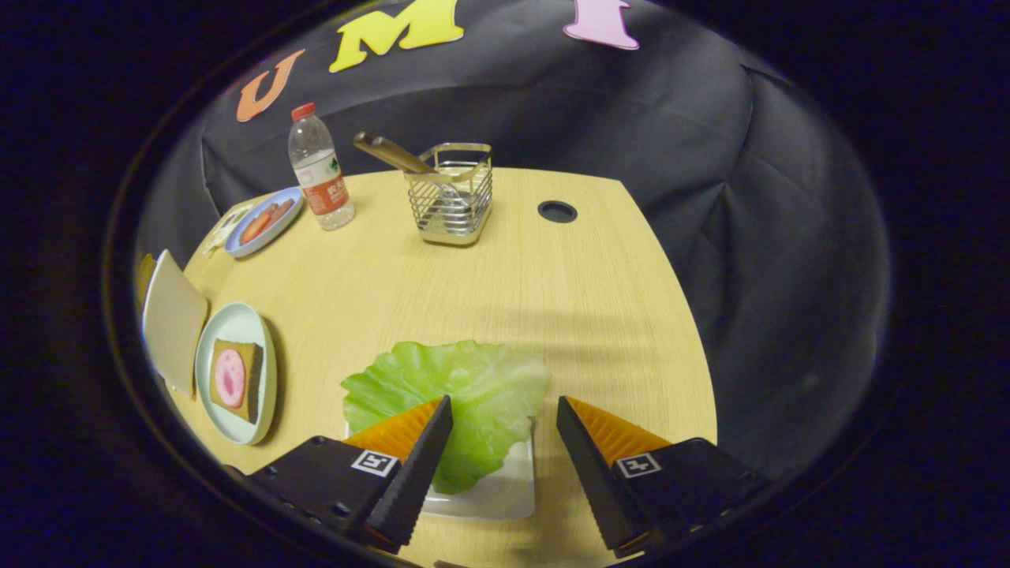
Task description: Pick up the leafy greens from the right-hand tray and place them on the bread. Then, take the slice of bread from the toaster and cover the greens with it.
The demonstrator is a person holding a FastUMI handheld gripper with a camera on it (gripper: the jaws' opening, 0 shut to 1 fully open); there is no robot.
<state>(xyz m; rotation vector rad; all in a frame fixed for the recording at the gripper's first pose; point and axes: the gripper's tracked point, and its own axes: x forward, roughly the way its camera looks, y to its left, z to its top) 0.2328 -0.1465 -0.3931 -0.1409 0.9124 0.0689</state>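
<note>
The gripper (pixel 505 414) hovers with its jaws spread wide and holding nothing, the left finger (pixel 414 450) over the leafy greens (pixel 458 394), the right finger over bare table (pixel 552 292) just right of them. The greens lie on a white tray (pixel 505 493) at the near edge. Far to the left, a round plate (pixel 256 410) holds bread (pixel 237 379) with a pink slice on top; a wire basket (pixel 451 197) and bottle (pixel 319 170) stand at the far side.

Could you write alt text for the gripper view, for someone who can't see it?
An open gripper hovers over a green lettuce leaf lying on a white tray. To one side, on the wooden table, a plate holds bread topped with a pink slice; beyond stand a water bottle and a wire holder.
</note>
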